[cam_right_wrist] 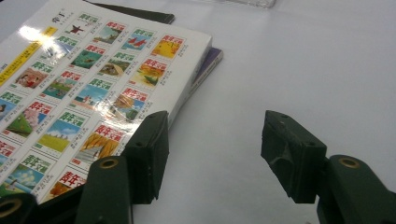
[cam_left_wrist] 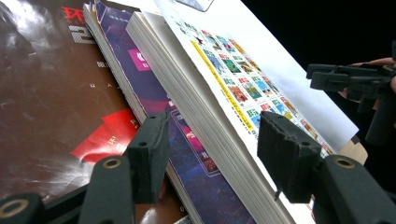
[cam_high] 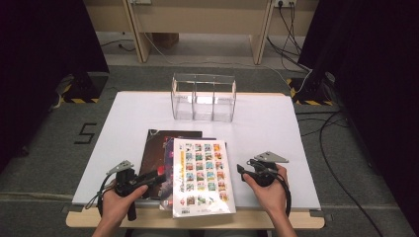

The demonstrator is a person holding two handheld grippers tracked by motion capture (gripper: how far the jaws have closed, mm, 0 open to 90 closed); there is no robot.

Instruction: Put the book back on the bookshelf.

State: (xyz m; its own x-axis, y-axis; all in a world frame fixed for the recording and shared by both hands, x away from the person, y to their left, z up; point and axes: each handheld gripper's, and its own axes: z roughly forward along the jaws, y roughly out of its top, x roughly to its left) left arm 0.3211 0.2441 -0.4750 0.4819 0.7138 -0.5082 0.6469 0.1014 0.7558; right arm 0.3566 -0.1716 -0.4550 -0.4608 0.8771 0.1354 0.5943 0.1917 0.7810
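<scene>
Three books lie stacked near the table's front. A thick white book (cam_high: 202, 175) (cam_left_wrist: 224, 79) (cam_right_wrist: 93, 70) with a grid of small pictures is on top. Under it is a purple book (cam_high: 168, 155) (cam_left_wrist: 140, 60) (cam_right_wrist: 212, 58), and a dark brown magazine (cam_high: 155, 140) (cam_left_wrist: 46, 93) is lowest. My left gripper (cam_high: 157, 177) (cam_left_wrist: 212, 158) is open at the stack's left edge, its jaws either side of the white book's page block without pressing it. My right gripper (cam_high: 241, 171) (cam_right_wrist: 212, 154) is open just right of the white book, over bare table.
A clear three-compartment holder (cam_high: 203, 98) stands at the back middle of the white table (cam_high: 267, 123). Cables (cam_high: 326, 143) run over the floor to the right. Dark curtains hang on both sides. In the left gripper view, the right gripper (cam_left_wrist: 355, 77) shows across the stack.
</scene>
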